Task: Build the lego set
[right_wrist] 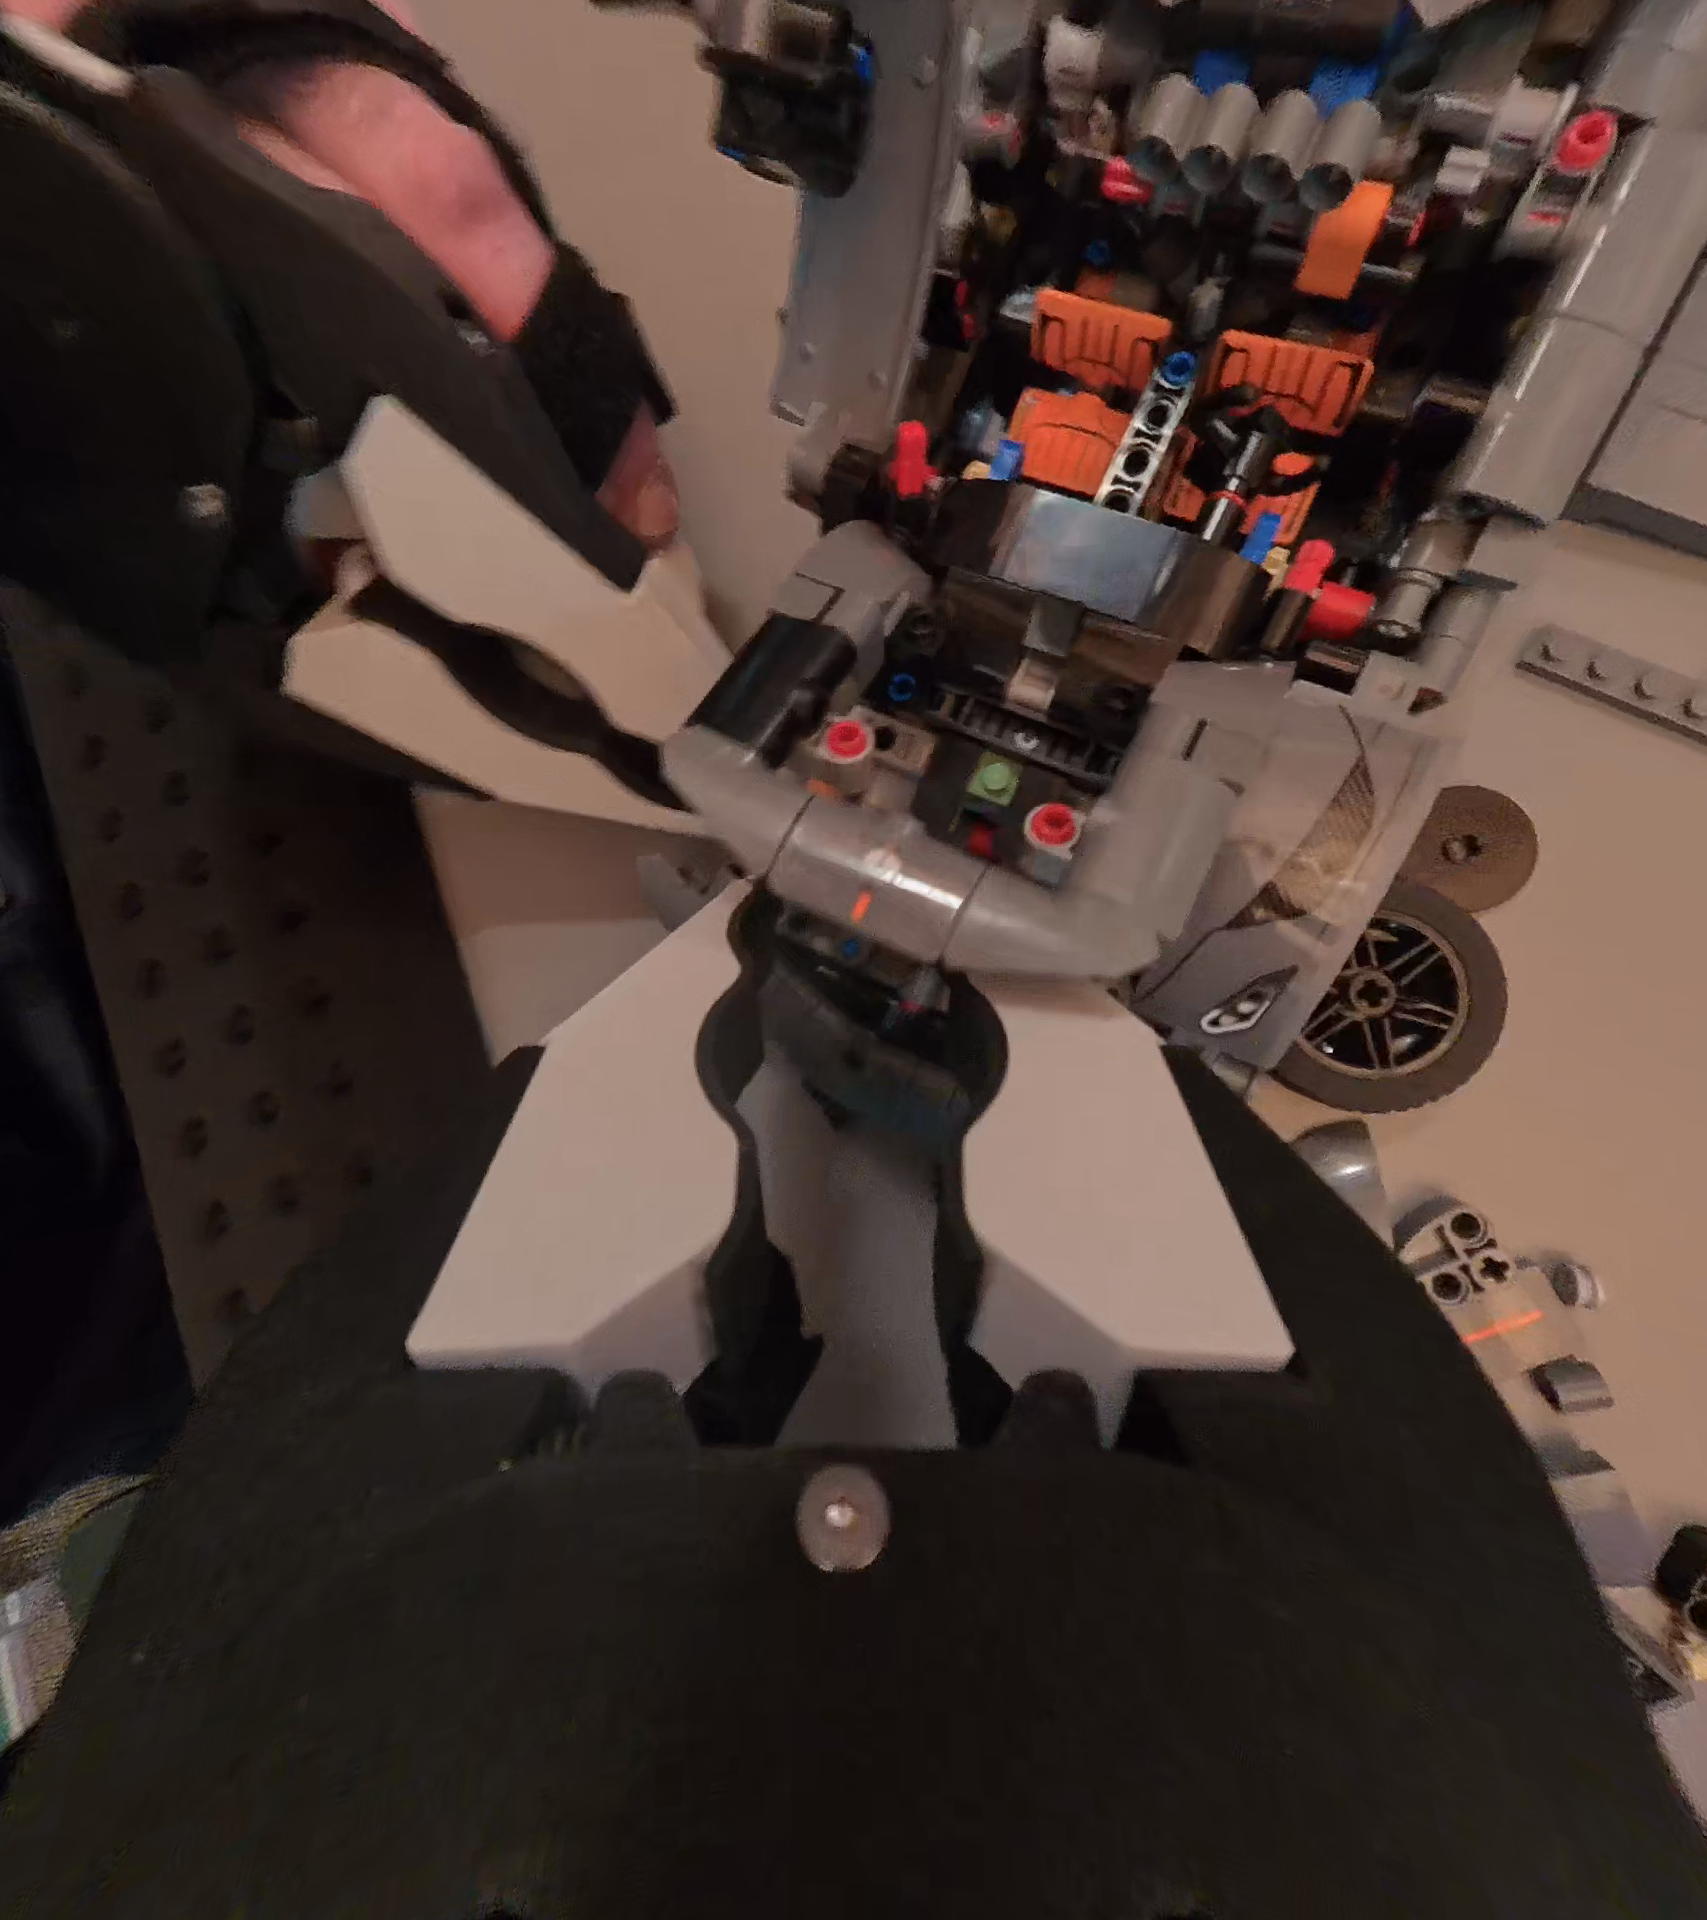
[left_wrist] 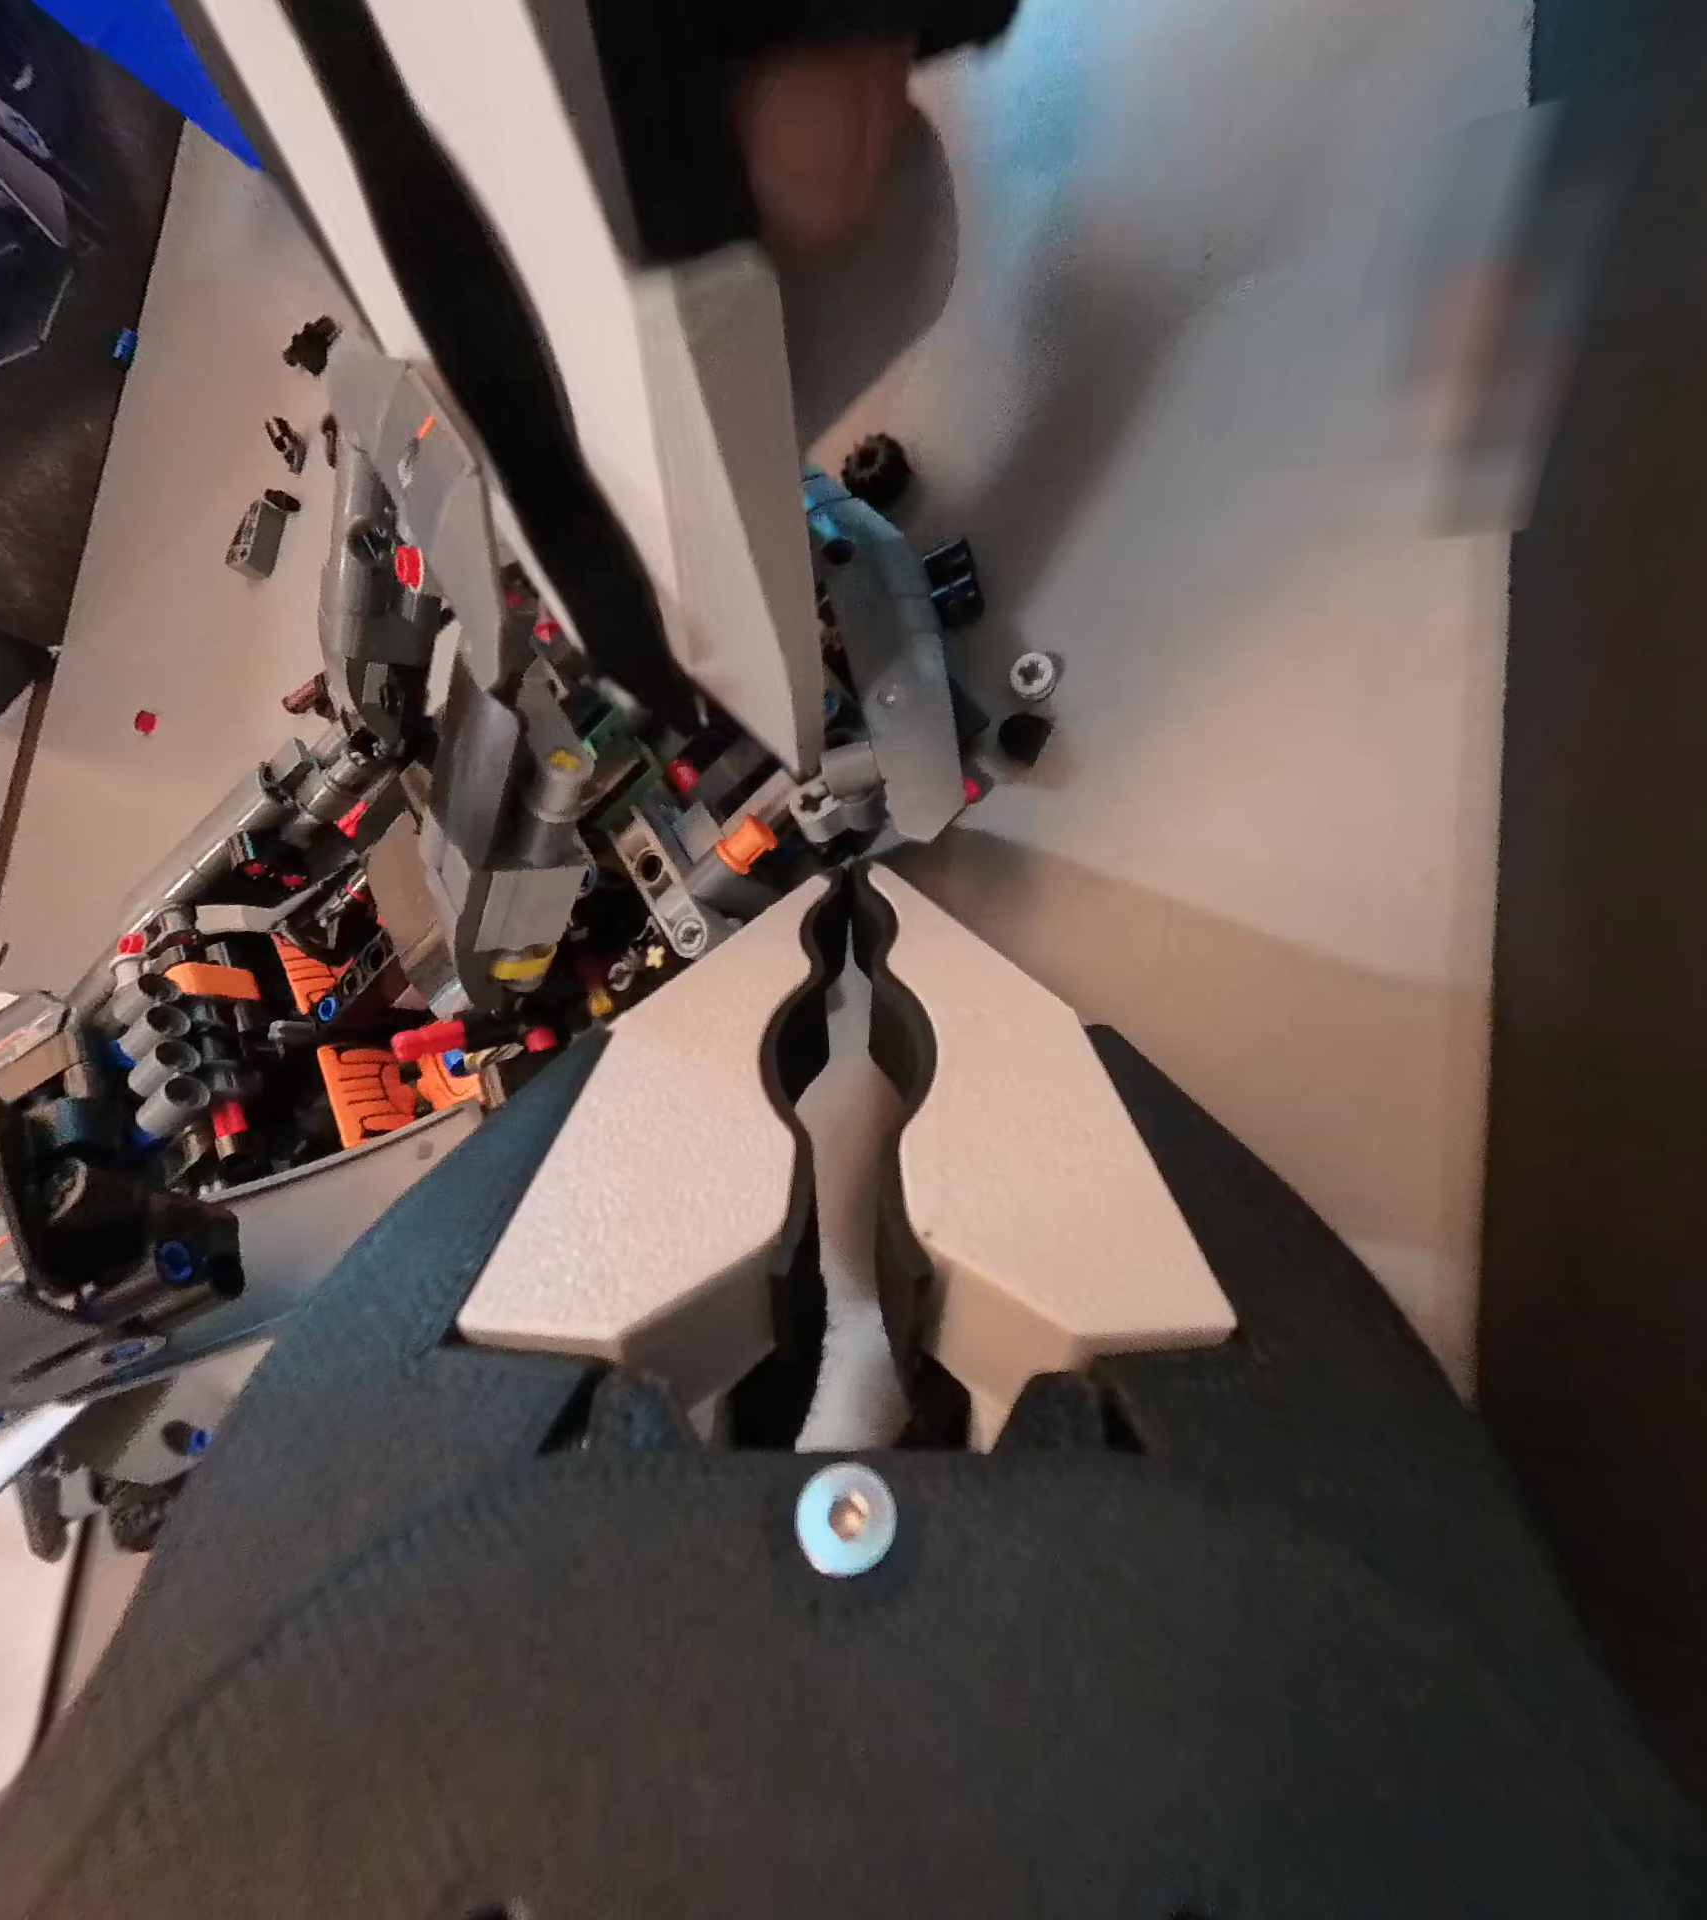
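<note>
Both jaws grip my grey lego car (right_wrist: 1067, 644), which rests on the beige bench (right_wrist: 1607, 1060). My right gripper (right_wrist: 854, 935) closes on its front bumper, and my left gripper (left_wrist: 854, 878) pinches a grey connector at its front corner. One loose wheel (right_wrist: 1389, 997) lies beside the car.
</note>
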`<move>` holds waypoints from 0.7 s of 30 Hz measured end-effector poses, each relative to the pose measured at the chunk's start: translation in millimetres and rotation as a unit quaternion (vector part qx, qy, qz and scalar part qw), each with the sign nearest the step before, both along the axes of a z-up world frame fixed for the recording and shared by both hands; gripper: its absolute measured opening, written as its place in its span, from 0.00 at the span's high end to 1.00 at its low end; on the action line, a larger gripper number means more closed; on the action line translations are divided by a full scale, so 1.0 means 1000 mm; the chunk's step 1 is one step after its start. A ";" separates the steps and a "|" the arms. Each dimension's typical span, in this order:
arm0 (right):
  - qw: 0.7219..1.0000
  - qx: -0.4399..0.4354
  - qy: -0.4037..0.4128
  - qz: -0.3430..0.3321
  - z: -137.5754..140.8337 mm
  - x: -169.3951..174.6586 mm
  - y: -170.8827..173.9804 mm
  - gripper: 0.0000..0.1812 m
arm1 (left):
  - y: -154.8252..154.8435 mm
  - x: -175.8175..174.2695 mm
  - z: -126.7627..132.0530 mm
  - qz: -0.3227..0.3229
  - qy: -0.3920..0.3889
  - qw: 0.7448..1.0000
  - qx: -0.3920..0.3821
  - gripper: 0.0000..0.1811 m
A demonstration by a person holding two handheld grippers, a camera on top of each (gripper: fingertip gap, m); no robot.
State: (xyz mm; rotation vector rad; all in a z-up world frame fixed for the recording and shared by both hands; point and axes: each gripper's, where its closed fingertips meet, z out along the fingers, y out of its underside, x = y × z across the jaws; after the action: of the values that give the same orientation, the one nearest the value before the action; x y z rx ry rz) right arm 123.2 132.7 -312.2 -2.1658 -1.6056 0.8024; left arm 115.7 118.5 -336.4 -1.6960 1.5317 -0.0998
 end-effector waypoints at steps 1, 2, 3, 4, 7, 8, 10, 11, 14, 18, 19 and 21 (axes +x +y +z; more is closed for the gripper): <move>1.000 0.000 0.015 0.003 0.005 0.003 -0.002 0.85 | 0.002 -0.002 0.000 0.002 0.003 1.000 0.004 1.00; 1.000 0.004 0.026 0.002 0.010 0.008 -0.001 0.85 | 0.003 -0.003 0.000 0.005 0.004 1.000 0.005 1.00; 0.999 0.002 0.041 0.000 0.015 0.012 -0.001 0.85 | 0.003 -0.004 0.000 0.005 0.004 1.000 0.002 1.00; 0.998 -0.004 0.064 0.003 0.021 0.014 -0.002 0.86 | 0.003 -0.005 0.000 0.003 0.005 1.000 0.000 1.00; 0.994 0.001 0.110 -0.012 0.034 0.024 0.004 0.88 | -0.005 -0.008 0.004 -0.009 0.001 1.000 -0.006 1.00; 0.992 0.000 0.121 -0.017 0.035 0.027 0.007 0.89 | -0.008 -0.008 0.009 -0.019 0.002 1.000 0.010 1.00; 0.990 0.000 0.136 -0.047 0.035 0.035 0.019 0.91 | -0.015 -0.007 0.019 -0.040 0.004 0.998 0.057 0.95; 0.987 -0.001 0.147 -0.065 0.035 0.038 0.026 0.92 | -0.018 -0.003 0.027 -0.047 -0.003 0.996 0.076 0.91; 0.976 0.004 0.181 -0.118 0.043 0.051 0.045 0.94 | -0.026 0.011 0.035 -0.067 -0.002 0.991 0.115 0.84; 0.966 0.030 0.202 -0.157 0.050 0.063 0.061 0.94 | -0.013 0.010 0.021 -0.046 0.048 0.989 0.134 0.89; 0.966 0.040 0.195 -0.163 0.048 0.064 0.064 0.94 | -0.011 0.009 0.021 -0.041 0.052 0.988 0.137 0.91; 0.967 0.055 0.187 -0.165 0.047 0.065 0.066 0.94 | -0.011 0.008 0.023 -0.038 0.050 0.989 0.136 0.92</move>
State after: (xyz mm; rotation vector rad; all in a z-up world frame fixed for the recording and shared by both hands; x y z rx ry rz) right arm 188.0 198.6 -265.4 -1.9811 -1.0461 0.9234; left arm 123.7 107.2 -313.9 -1.4459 1.6043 0.1507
